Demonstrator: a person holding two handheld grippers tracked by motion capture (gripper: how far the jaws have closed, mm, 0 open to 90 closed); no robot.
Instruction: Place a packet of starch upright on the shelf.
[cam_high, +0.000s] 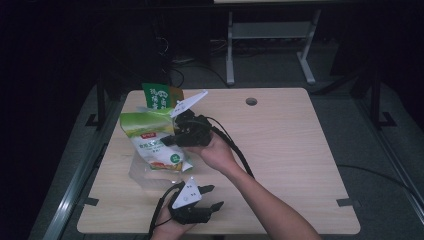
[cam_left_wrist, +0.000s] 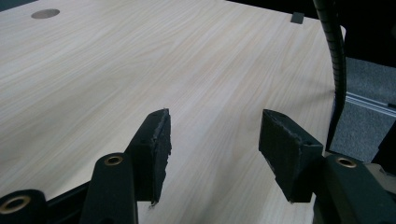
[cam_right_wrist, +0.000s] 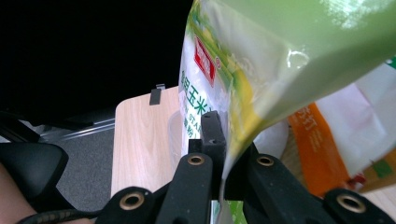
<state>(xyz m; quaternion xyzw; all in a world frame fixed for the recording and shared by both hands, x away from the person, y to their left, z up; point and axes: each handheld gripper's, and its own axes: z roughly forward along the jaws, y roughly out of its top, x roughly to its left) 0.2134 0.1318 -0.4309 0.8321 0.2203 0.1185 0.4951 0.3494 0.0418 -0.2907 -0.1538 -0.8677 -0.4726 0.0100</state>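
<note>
A green and white snack bag hangs lifted over the left part of the wooden table. My right gripper is shut on the bag's edge, and the right gripper view shows the bag pinched between the two black jaws of this gripper. Below the bag stands what looks like a clear plastic container. My left gripper is held low near the table's front edge, open, pointing right. In its own view the left gripper has nothing but bare tabletop between its jaws.
A second green and orange packet stands at the table's back left, behind the lifted bag. A round cable hole sits near the back edge. The right gripper's cable trails along the forearm. The right half of the table is bare wood.
</note>
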